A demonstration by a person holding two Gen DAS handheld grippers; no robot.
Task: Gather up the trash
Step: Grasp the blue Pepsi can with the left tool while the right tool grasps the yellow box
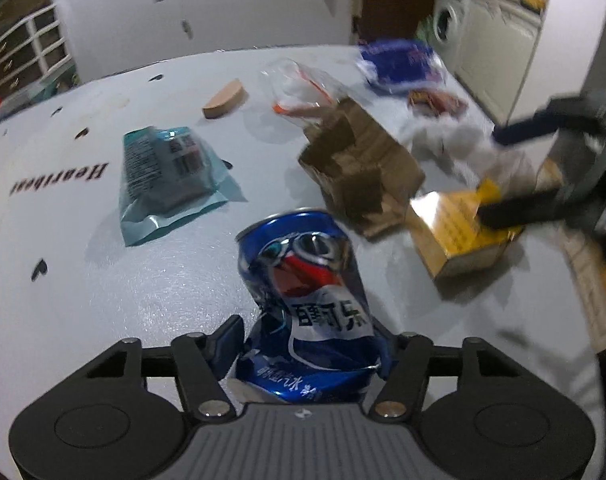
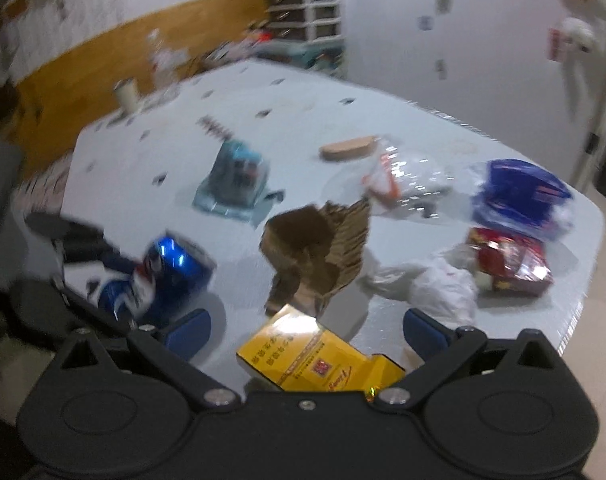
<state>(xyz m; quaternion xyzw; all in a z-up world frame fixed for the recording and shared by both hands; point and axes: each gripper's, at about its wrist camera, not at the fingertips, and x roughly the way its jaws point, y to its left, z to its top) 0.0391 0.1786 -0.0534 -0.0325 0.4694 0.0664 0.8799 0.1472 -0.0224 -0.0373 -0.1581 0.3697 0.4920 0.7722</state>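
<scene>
Our left gripper has its jaws pinching the crushed blue Pepsi can on the desk; our right gripper jaws are spread around the yellow carton.

Black linkage grippers with silver screws and blue-padded fingers.
</scene>
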